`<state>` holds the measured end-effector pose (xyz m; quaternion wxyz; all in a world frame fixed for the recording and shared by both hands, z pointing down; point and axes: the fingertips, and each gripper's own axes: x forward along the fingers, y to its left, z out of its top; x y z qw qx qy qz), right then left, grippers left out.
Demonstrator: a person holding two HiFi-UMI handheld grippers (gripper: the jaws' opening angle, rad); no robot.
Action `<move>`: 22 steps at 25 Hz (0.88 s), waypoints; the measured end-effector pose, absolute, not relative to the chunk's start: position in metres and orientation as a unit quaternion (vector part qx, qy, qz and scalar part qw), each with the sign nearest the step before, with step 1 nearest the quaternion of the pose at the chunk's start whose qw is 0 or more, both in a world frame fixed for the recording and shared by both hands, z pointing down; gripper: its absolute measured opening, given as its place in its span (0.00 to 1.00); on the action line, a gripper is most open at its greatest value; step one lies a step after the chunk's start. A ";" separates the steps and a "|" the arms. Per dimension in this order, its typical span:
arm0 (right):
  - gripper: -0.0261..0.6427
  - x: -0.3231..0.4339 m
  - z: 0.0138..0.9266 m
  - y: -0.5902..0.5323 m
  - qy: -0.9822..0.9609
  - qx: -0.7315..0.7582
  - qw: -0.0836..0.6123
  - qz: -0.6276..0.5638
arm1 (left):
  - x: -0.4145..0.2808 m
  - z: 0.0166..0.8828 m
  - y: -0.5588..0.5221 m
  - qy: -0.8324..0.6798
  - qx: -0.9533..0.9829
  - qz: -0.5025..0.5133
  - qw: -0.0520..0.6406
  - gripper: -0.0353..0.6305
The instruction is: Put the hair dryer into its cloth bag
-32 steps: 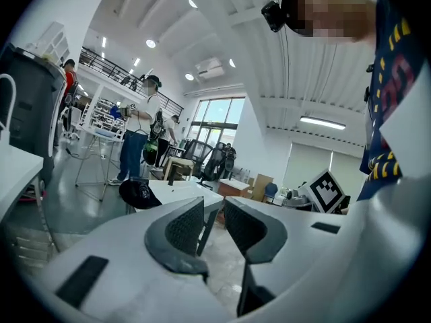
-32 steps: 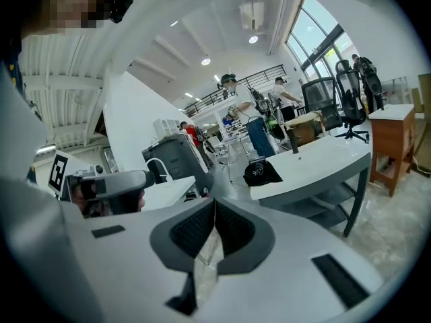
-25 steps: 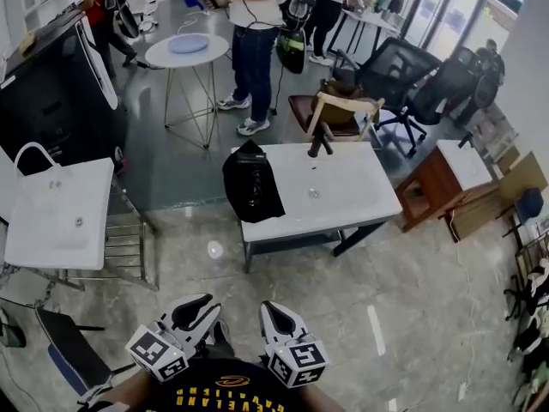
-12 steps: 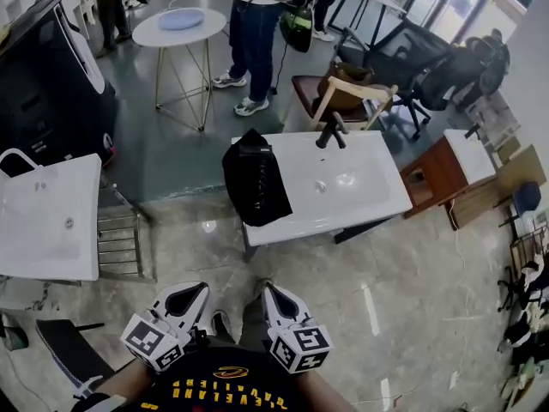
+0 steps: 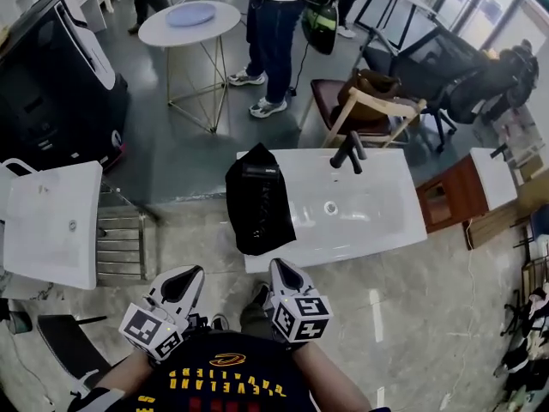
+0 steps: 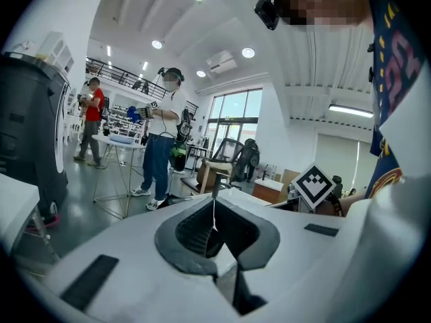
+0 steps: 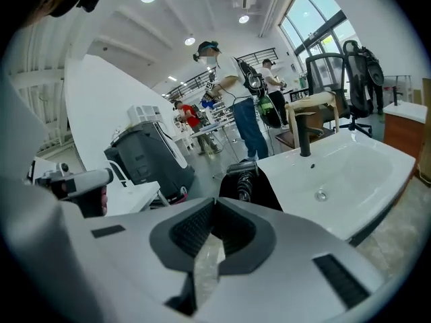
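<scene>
A black cloth bag (image 5: 257, 204) hangs over the left end of a white basin top (image 5: 369, 221); it also shows in the right gripper view (image 7: 266, 190). A dark ribbed thing, apparently the hair dryer (image 7: 242, 173), lies on the bag's upper part (image 5: 257, 176). Both grippers are held low in front of my chest, short of the basin. The left gripper (image 5: 183, 283) is shut and empty, its pads meeting in the left gripper view (image 6: 214, 210). The right gripper (image 5: 283, 275) is shut with nothing in it (image 7: 214, 214), and points toward the bag.
A black faucet (image 5: 350, 151) stands at the basin's far edge. Behind are a wooden chair (image 5: 369, 110), office chairs, a round white table (image 5: 189, 15) and standing people (image 5: 274, 33). At left are another white basin (image 5: 51, 221), a metal rack (image 5: 120, 243) and a black machine (image 5: 51, 84).
I have walked nearer to the basin with the bag, which now sits lower and larger in the head view. Both grippers came forward with me, still side by side.
</scene>
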<state>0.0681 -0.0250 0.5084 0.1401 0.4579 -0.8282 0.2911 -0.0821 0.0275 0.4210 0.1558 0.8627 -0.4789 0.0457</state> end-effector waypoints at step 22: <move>0.33 0.034 0.622 -0.166 -0.790 0.426 0.276 0.343 | -0.121 0.480 -0.091 -0.528 0.807 0.065 0.256 0.13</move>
